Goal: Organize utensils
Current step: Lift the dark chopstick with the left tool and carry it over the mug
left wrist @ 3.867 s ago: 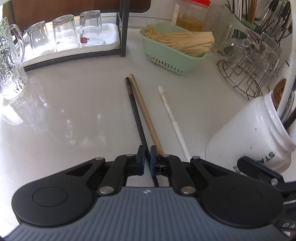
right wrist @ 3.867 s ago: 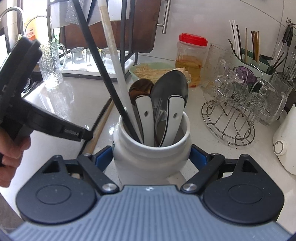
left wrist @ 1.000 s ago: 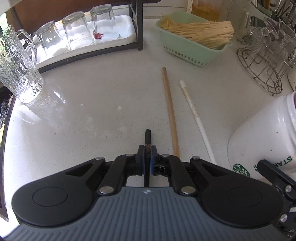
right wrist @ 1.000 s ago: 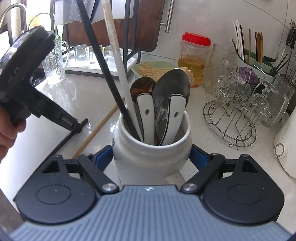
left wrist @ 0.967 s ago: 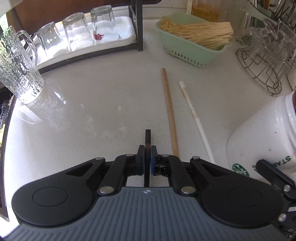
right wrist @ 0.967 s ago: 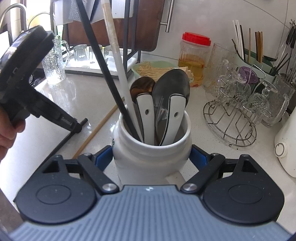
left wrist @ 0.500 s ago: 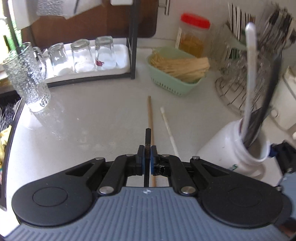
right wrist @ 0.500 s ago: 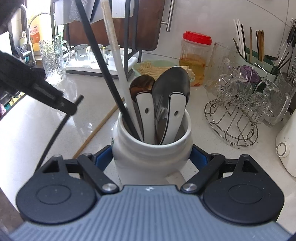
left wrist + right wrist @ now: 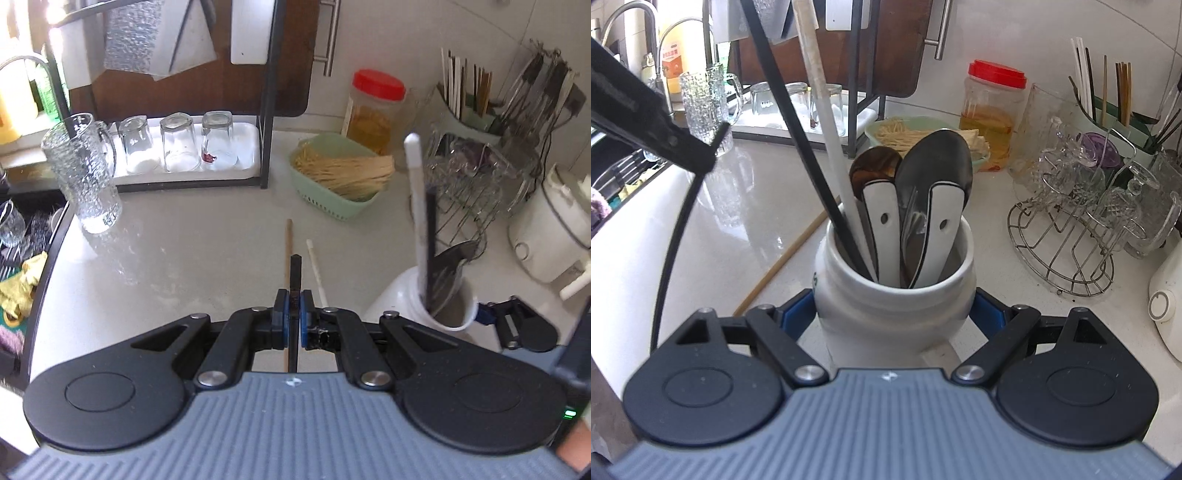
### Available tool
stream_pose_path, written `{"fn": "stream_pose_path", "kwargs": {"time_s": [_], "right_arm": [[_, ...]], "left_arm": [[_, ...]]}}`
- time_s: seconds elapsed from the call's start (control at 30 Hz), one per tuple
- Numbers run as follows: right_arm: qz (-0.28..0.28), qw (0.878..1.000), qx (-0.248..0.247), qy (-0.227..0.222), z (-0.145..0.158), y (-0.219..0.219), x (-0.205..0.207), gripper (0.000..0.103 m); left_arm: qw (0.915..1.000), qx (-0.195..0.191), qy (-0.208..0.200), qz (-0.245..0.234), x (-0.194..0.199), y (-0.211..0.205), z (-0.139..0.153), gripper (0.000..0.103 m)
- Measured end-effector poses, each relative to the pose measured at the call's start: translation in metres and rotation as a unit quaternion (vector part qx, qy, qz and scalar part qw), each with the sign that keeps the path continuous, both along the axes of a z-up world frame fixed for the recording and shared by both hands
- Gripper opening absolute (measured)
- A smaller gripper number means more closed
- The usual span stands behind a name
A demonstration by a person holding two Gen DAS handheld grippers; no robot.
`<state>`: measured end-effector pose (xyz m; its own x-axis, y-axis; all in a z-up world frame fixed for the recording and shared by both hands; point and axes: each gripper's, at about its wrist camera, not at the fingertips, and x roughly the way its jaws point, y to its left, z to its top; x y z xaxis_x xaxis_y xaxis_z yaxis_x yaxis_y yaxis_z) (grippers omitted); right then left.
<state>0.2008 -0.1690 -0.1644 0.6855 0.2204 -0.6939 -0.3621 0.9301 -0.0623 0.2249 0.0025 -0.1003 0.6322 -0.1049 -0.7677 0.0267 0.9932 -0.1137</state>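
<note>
Left gripper (image 9: 291, 312): jaws clenched on a black chopstick (image 9: 295, 273), whose short end projects forward past the blue pads. Compared with the left wrist view a second ago, the counter (image 9: 184, 251) now sits farther below and the view takes in the back wall and racks; the gripper has risen with the chopstick clear of the surface. This indicates that pick-up is complete and the step in hand is transfer to the white holder jar (image 9: 391, 295), which appears low on the right side of this view. A wooden chopstick (image 9: 288, 251) and a white chopstick (image 9: 314, 262) lie side by side on the counter, apart from each other and not yet collected. The jar already holds one upright white chopstick and one black chopstick.

Right gripper (image 9: 894, 314): jaws grasping the white holder jar (image 9: 894, 295) by its body, one blue pad on each side; the position is unchanged from a second ago. The jar stands upright on the counter and contains two spoons (image 9: 934, 192) with white handles, plus the two long chopsticks. At upper left of the right wrist view, the left gripper (image 9: 701, 151) hangs above the counter; the held black chopstick (image 9: 676, 236) trails downward from it, a slender dark rod, well to the left of the jar mouth. The wooden chopstick (image 9: 786, 258) lies on the counter behind the jar.
</note>
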Motion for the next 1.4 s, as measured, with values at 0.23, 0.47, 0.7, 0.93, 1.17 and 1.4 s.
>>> {"fn": "stream_pose_path", "kwargs": {"time_s": [0.23, 0.47, 0.7, 0.93, 1.17, 1.4], "right_arm": [[0.002, 1.0, -0.007, -0.002, -0.001, 0.002, -0.001, 0.091], [0.002, 1.0, -0.009, -0.002, -0.001, 0.003, -0.002, 0.091], [0.002, 1.0, -0.011, -0.004, -0.002, 0.003, -0.002, 0.091], [0.003, 1.0, -0.011, -0.004, -0.001, 0.003, -0.002, 0.091], [0.001, 1.0, -0.01, -0.005, -0.001, 0.003, -0.003, 0.091], [0.001, 1.0, -0.01, -0.005, -0.001, 0.003, -0.003, 0.091]], "left_arm": [[0.9997, -0.01, -0.018, 0.012, -0.019, 0.002, 0.02, 0.007], [0.9993, -0.012, -0.034, 0.012, -0.024, 0.002, 0.036, 0.006], [0.9985, -0.019, -0.052, 0.006, -0.031, 0.005, 0.056, 0.006], [0.9977, -0.016, -0.067, -0.002, -0.037, 0.007, 0.077, 0.006], [0.9969, -0.012, -0.078, -0.007, -0.038, 0.006, 0.094, 0.006], [0.9949, -0.019, -0.097, -0.022, -0.042, 0.005, 0.131, 0.006]]}}
